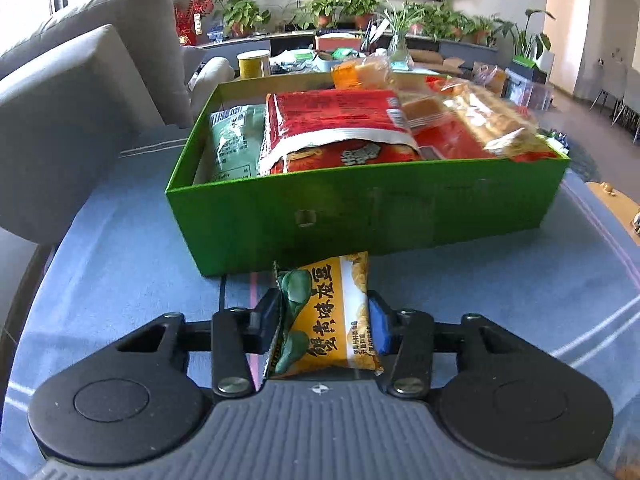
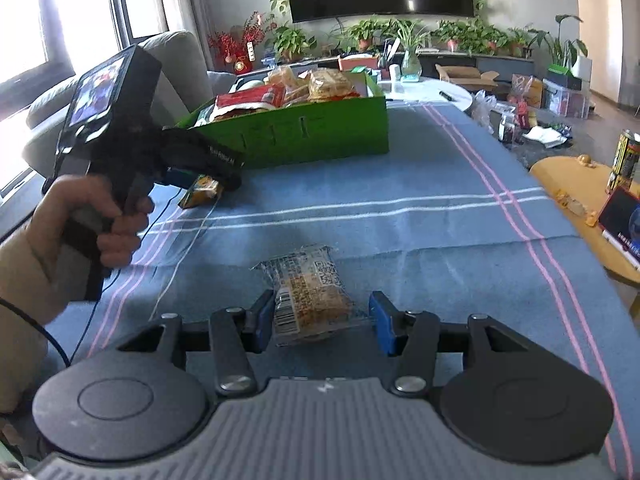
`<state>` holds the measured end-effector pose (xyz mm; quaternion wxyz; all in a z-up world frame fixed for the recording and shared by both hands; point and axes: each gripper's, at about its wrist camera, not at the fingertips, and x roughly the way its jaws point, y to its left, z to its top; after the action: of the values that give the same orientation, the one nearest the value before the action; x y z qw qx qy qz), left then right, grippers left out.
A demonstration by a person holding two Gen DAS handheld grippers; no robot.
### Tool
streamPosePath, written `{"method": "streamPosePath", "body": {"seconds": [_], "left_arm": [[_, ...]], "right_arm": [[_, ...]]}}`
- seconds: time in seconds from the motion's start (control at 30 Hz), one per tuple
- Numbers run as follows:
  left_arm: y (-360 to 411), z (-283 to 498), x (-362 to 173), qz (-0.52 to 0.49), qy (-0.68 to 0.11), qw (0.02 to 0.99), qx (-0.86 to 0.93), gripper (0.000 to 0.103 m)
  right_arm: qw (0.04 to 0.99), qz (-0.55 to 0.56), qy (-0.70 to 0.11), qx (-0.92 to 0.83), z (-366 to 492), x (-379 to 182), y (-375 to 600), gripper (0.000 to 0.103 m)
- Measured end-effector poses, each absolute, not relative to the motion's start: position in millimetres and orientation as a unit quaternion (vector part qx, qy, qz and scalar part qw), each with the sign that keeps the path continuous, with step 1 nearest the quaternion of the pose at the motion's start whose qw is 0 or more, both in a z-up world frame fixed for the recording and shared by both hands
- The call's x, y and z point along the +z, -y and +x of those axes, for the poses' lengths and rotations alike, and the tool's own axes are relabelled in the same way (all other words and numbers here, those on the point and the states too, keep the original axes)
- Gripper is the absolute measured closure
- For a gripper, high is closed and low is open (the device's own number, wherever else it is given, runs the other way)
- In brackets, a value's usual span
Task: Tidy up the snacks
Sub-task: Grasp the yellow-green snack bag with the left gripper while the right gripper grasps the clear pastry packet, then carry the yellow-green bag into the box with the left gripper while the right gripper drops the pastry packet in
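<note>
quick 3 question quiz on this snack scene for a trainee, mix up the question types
1. True or false: the left hand-held gripper is shut on the yellow snack packet.
2. The clear-wrapped cracker pack between the right hand-held gripper pads is: A) squeezed tight B) lying on the blue tablecloth, the pads apart from it C) inside the green box.
3. Fill in: the green box already holds a big ___ coloured bag.

Key: 1 true; 2 B; 3 red
</note>
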<state>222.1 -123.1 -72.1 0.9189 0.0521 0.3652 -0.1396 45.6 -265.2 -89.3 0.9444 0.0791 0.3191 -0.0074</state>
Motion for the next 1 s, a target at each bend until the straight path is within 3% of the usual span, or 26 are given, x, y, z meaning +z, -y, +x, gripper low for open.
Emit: {"method": "streamPosePath", "body": {"seconds": [0.1, 0.57, 1.0], "left_arm": [[110.3, 205.2, -63.7, 0.006, -0.366, 0.916, -0.167, 0.065], [61.1, 105.8, -11.4, -0.027, -0.302, 0.934, -0.191, 0.065], [29.5, 35.8, 1.4, -0.042, -0.266, 0.946, -0.179, 0.064]], "right_arm": [[0.947, 0.074, -0.312, -0.020, 45.1, -85.3, 266.3, 0.022], [0.962, 0.061, -0.265, -0.020, 42.7, -56.4, 255.8, 0.022], [0.971, 0.053, -0.233, -0.007, 4.1, -39.6, 235.8, 0.022]]}}
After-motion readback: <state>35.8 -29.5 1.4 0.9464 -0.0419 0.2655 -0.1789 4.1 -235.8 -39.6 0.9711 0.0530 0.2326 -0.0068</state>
